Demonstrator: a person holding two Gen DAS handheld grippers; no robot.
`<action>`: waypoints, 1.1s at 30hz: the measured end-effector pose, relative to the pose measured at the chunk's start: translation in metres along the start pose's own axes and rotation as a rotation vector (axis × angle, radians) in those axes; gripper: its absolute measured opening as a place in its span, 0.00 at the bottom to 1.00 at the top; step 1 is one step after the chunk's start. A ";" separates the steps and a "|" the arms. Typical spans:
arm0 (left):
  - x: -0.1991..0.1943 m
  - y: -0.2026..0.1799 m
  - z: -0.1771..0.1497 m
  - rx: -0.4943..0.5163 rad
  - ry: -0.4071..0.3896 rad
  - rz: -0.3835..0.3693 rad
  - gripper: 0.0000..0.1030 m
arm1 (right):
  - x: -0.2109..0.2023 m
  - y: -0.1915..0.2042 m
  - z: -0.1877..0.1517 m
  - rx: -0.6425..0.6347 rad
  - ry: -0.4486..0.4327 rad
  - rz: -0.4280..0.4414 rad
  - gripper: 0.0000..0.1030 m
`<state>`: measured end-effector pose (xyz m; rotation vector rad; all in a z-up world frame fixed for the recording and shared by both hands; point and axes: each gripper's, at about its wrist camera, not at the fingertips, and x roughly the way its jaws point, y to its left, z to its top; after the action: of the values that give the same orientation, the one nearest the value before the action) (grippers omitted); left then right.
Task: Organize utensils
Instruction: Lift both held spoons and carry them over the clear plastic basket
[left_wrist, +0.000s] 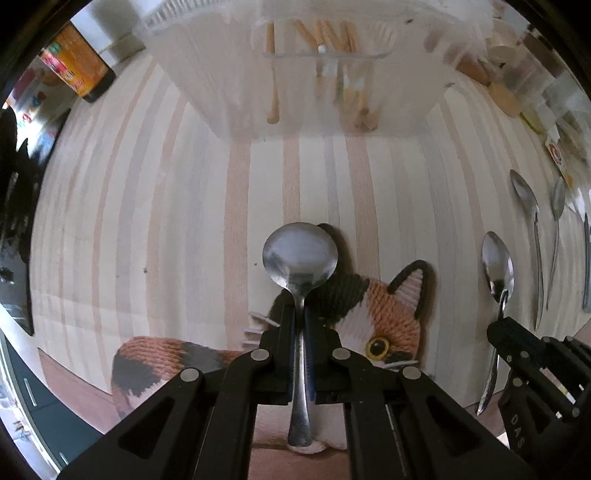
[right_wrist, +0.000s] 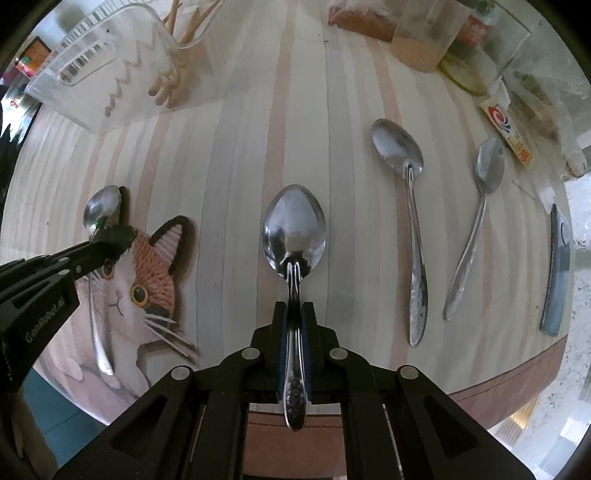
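My left gripper is shut on the handle of a round-bowled metal spoon, held above a cat-shaped mat. My right gripper is shut on the handle of an oval metal spoon over the striped table. Each gripper shows in the other's view: the right one at the far right of the left wrist view, the left one at the left of the right wrist view. A clear plastic utensil holder with wooden chopsticks stands at the far side, also seen in the right wrist view.
Two more spoons and a blue-grey flat tool lie on the table right of my right gripper. A bottle stands far left. Jars, a small carton and packets crowd the far right. The table edge is near.
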<state>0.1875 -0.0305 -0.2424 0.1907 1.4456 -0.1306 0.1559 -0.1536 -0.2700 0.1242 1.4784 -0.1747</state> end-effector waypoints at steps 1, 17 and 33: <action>-0.004 -0.002 -0.001 0.005 -0.011 0.006 0.02 | -0.002 0.002 -0.003 0.002 -0.002 0.000 0.07; -0.122 0.022 -0.005 -0.048 -0.259 -0.054 0.02 | -0.082 -0.008 0.011 0.040 -0.157 0.100 0.02; -0.185 0.052 0.079 -0.141 -0.343 -0.233 0.02 | -0.166 0.007 0.070 0.066 -0.307 0.307 0.02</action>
<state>0.2520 -0.0006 -0.0467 -0.1128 1.1256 -0.2386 0.2114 -0.1535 -0.0988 0.3594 1.1324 0.0073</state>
